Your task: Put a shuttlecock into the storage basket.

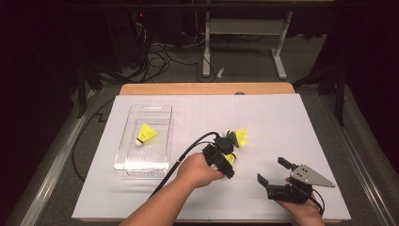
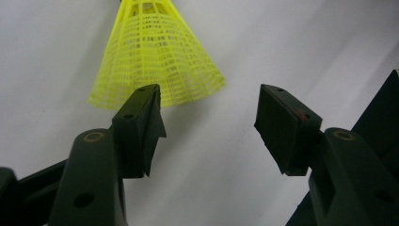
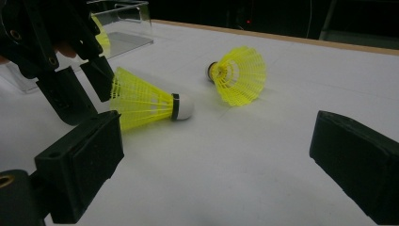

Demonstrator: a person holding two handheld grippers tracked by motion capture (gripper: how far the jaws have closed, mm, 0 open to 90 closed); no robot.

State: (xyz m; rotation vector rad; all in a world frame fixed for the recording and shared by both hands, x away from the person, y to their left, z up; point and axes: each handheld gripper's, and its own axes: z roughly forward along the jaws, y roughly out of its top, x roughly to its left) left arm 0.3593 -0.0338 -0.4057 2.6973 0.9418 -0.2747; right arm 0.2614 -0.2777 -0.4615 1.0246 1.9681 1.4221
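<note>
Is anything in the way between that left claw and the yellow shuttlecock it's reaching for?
Nothing visible. The left gripper is open right at the shuttlecock, whose skirt lies just ahead of its jaws on bare white table. A second shuttlecock lies apart, farther off.

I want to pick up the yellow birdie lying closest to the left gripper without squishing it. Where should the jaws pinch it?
Probably best at the white cork tip and black band of the near shuttlecock, not the soft mesh skirt. It lies on its side, tip pointing away from the left gripper, so come down from above, with the open jaws either side of the tip.
</note>
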